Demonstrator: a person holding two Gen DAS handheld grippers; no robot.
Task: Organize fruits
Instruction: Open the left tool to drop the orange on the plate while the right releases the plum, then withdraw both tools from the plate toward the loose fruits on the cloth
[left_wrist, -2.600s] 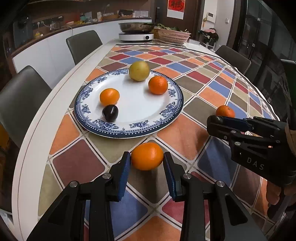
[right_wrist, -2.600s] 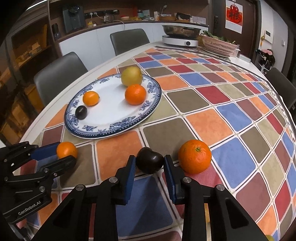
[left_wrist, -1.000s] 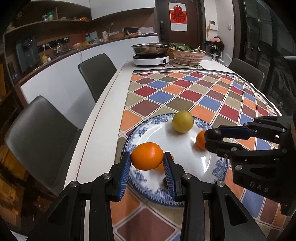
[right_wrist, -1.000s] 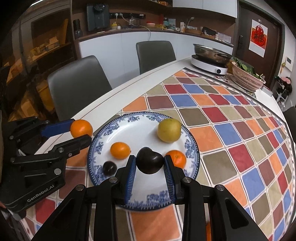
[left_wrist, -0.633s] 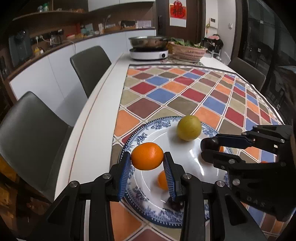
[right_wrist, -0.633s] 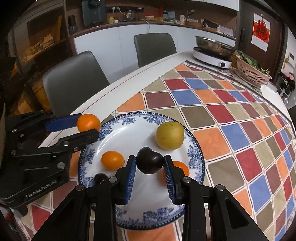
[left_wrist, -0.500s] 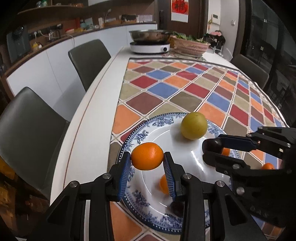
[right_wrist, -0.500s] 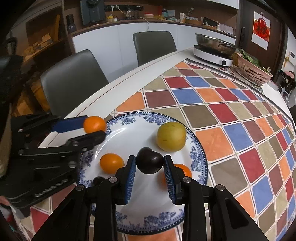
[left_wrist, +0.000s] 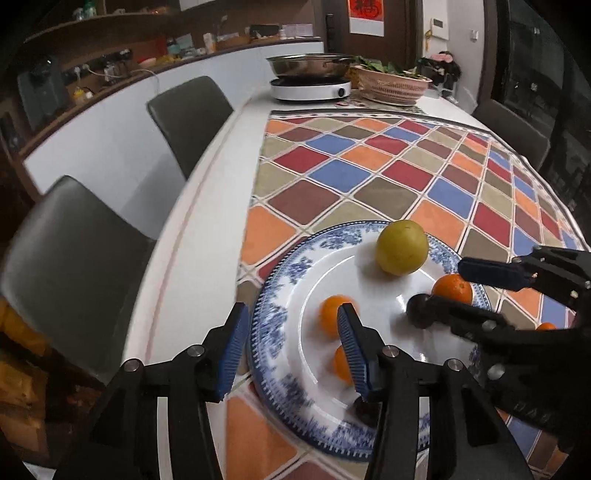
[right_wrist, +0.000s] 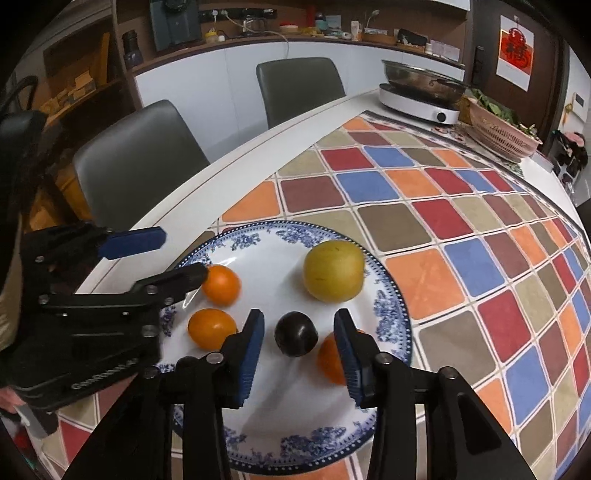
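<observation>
A blue-and-white plate (right_wrist: 391, 314) holds a yellow-green pear (right_wrist: 334, 270), three oranges and dark plums. My left gripper (left_wrist: 290, 349) is open and empty over the plate's left rim; the orange it held (right_wrist: 221, 284) lies on the plate by its lower finger. My right gripper (right_wrist: 298, 349) is open, with a dark plum (right_wrist: 296, 333) lying on the plate between its fingers. A second orange (right_wrist: 211, 328) lies to the left, and a third (right_wrist: 330, 360) sits behind the right finger. In the left wrist view another dark plum (left_wrist: 364, 408) lies near the plate's front.
The plate sits on a chequered cloth (right_wrist: 461, 229) on a white table (left_wrist: 192, 236). Two grey chairs (right_wrist: 136, 162) stand along the left side. An induction cooker with a pan (right_wrist: 421, 94) and a basket of greens (right_wrist: 498, 133) stand at the far end.
Both grippers have opened. The left one let its orange go onto the plate; the right one let the dark plum go onto the plate.
</observation>
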